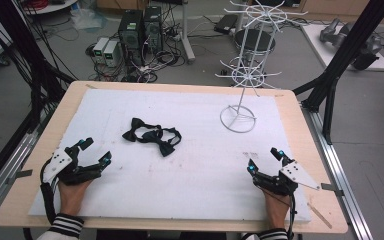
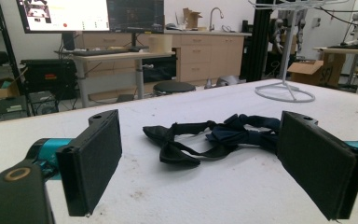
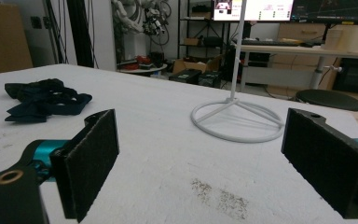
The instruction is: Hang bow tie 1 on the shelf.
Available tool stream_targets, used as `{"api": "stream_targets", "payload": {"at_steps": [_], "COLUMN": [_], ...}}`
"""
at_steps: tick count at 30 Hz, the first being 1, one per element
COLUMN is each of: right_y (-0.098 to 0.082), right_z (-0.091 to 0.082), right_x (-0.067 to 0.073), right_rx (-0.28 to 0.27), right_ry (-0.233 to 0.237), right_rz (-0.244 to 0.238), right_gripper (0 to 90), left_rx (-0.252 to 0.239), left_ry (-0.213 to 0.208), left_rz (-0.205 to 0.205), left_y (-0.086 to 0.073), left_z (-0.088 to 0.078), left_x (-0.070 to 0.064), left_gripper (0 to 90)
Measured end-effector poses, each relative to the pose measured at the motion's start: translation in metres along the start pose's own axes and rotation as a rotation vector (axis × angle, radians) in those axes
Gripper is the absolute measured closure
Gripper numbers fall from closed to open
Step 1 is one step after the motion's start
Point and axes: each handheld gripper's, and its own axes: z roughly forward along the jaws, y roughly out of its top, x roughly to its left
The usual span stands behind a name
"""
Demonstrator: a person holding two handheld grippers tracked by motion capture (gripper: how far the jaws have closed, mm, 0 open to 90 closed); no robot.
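Two dark bow ties (image 1: 152, 135) lie tangled together on the white board (image 1: 200, 165), left of centre; one is black (image 2: 177, 144), the other navy (image 2: 242, 130). They also lie far left in the right gripper view (image 3: 42, 102). A white wire display stand (image 1: 247, 70) rises at the back right, its ring base (image 3: 237, 122) resting on the board. My left gripper (image 1: 95, 151) rests near the front left, open and empty, its jaws pointing toward the ties. Near the front right sits my right gripper (image 1: 264, 160), open and empty, facing the stand's base.
The board lies on a wooden table (image 1: 300, 120). A dirty smudge (image 3: 219, 198) marks the board just ahead of the right gripper. Black frame posts (image 1: 350, 45) stand at the table's right and left sides. Computers and cables (image 1: 140, 35) sit on the floor behind.
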Motion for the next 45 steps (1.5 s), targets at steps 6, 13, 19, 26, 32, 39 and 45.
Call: {"api": "stream_targets", "payload": {"at_steps": [6, 13, 19, 26, 32, 39, 45], "right_y": [0.000, 0.000, 0.000, 0.000, 0.000, 0.000, 0.000], "right_z": [0.000, 0.000, 0.000, 0.000, 0.000, 0.000, 0.000], "right_x": [0.000, 0.000, 0.000, -0.003, -0.002, -0.002, -0.002], "right_rx": [-0.003, -0.002, -0.001, -0.003, -0.005, -0.005, -0.005], "right_ry": [0.003, 0.003, -0.002, 0.000, 0.001, -0.001, 0.001], "right_rz": [0.005, 0.006, 0.000, 0.025, 0.020, 0.020, 0.023], "right_gripper": [10.4, 10.5, 10.5, 10.5, 10.5, 10.5, 10.5], "left_rx": [0.000, 0.000, 0.009, 0.038, 0.041, 0.068, 0.086], "left_ry": [0.005, 0.009, 0.010, 0.015, -0.007, -0.081, -0.125], "left_rz": [0.002, -0.001, -0.002, 0.001, 0.008, 0.029, 0.031], "left_y": [0.000, 0.000, 0.000, 0.003, 0.013, 0.022, 0.032], "left_z": [0.000, 0.000, 0.001, 0.003, 0.006, 0.011, 0.018], "left_x": [0.000, 0.000, 0.000, 0.000, 0.003, 0.012, 0.017], "left_gripper": [14.8, 14.8, 14.8, 14.8, 14.8, 14.3, 14.2]}}
